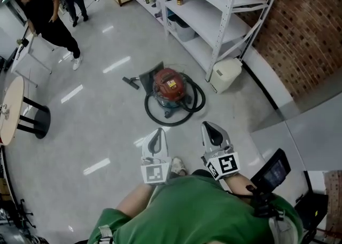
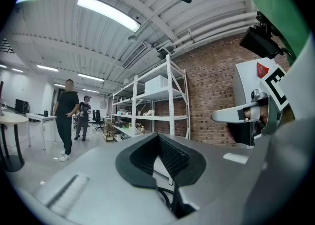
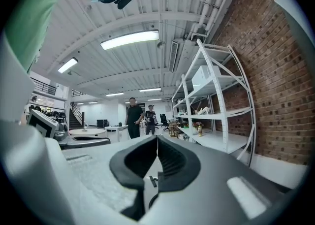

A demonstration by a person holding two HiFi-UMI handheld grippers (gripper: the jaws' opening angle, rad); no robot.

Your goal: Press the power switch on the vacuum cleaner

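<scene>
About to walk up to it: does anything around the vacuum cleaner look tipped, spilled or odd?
Nothing stands out. The vacuum cleaner stands upright on the floor by the shelf, its hose looped loosely around it, and no spill shows. The left gripper and right gripper are shut, empty, short of it.

We see the red vacuum cleaner [image 1: 170,85] standing on the pale floor [image 1: 101,131] near the white shelving [image 1: 227,8], its black hose [image 1: 159,118] looped around its base. Our left hand-held gripper [image 1: 156,140] and right hand-held gripper [image 1: 213,132] hang side by side, well apart from the vacuum cleaner.
</scene>
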